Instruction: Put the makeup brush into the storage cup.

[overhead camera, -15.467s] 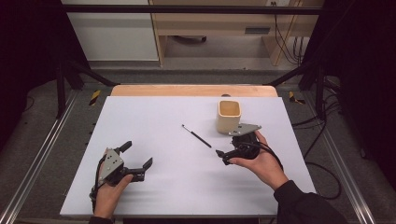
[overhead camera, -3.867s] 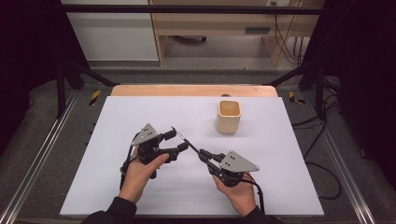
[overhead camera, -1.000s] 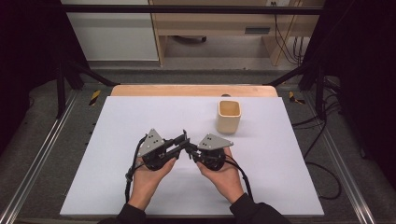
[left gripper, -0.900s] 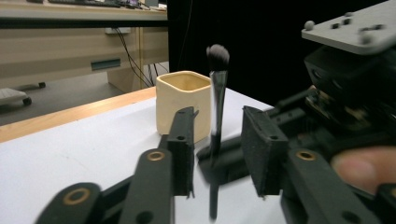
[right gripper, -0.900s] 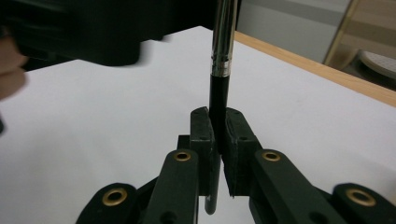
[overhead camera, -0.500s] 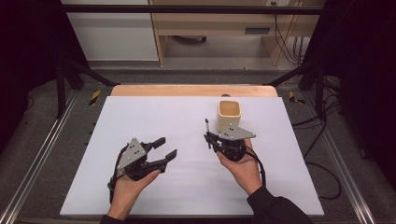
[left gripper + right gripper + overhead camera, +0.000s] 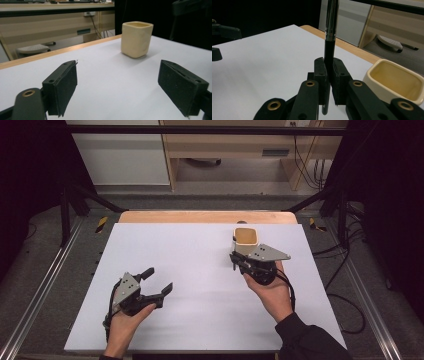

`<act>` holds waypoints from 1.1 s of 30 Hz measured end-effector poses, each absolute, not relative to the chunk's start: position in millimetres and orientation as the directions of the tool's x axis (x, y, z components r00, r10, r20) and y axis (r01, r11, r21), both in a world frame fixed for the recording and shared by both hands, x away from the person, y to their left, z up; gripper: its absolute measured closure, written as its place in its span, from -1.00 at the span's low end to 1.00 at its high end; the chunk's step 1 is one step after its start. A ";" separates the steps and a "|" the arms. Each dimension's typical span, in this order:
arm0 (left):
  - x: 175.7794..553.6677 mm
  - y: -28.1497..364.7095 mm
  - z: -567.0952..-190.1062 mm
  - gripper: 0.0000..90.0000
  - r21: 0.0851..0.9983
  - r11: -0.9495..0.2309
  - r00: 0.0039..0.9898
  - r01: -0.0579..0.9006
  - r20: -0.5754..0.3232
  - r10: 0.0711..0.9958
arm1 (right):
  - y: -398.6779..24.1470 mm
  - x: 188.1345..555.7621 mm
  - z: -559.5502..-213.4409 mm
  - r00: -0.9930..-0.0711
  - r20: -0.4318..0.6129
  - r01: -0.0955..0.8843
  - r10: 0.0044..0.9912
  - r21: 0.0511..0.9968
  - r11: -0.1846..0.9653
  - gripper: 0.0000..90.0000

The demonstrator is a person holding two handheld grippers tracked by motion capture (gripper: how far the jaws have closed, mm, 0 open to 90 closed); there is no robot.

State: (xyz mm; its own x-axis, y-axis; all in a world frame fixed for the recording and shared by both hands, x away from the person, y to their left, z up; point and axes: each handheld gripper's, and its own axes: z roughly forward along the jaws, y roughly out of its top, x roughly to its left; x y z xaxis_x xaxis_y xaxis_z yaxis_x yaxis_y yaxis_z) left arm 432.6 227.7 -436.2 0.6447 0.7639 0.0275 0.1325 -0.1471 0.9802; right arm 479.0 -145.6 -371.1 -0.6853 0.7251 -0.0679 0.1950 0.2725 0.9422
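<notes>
Presently: right gripper (image 7: 329, 82) pinches a pen (image 7: 330, 37) upright beside the cup (image 7: 246, 241) (near table's (image 7: 190, 265) far edge); left gripper (image 7: 159, 281), jaws just opened, spread, empty.

Bright, even overhead light on the white table (image 7: 200, 270); surroundings dark; shadows soft; near jaws slightly blurred.

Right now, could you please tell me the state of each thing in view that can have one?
Pen: upright, clamped in the right gripper.
Cup: upright on the table, empty, untouched.
Right gripper: shut on the pen, beside the cup.
Left gripper: jaws have just been opening, nothing between them.
</notes>
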 end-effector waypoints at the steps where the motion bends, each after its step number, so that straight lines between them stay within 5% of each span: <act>1: 433.3 229.7 -437.8 -0.66 0.980 -0.151 0.638 0.127 0.036 0.769 | -147.3 479.6 -370.2 -0.684 -0.068 0.194 0.726 0.943 0.271 0.86; 33: 426.9 257.3 -451.1 -0.80 0.995 -0.088 0.588 0.052 0.041 0.808 | -178.0 511.1 -320.6 -0.570 -0.053 0.163 0.820 0.971 0.176 0.86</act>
State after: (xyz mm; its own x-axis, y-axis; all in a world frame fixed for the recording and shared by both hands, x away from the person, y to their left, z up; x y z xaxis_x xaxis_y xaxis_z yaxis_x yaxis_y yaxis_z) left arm 426.9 257.3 -451.1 0.5880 0.8078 0.0407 0.0515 -0.0877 0.9948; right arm 511.1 -178.0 -320.6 -0.5700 0.8199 -0.0531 0.1633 0.1764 0.9707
